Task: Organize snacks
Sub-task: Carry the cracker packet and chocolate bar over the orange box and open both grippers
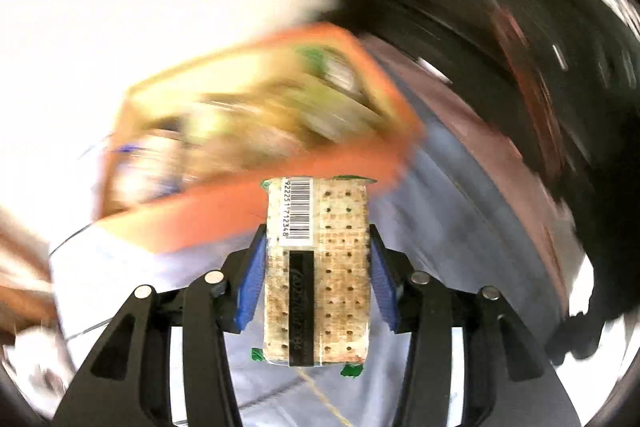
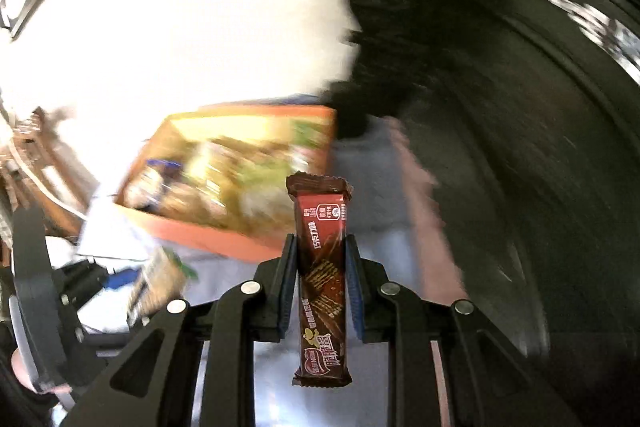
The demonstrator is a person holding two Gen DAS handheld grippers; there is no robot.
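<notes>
Orange tray [image 1: 192,223], blurred and already holding snacks, lies just ahead of both grippers. Left gripper [image 1: 318,259] pinches a cracker pack [image 1: 320,267]; right gripper [image 2: 319,263] pinches a chocolate bar [image 2: 322,279], each held lengthwise, probably for dropping in.

A pale grey-blue counter [image 1: 460,227] carries an orange tray [image 1: 224,215], heaped with blurred snack packets. White paper [image 2: 108,231] lies beside the tray. The counter's far edge looks pinkish against a dark background.
</notes>
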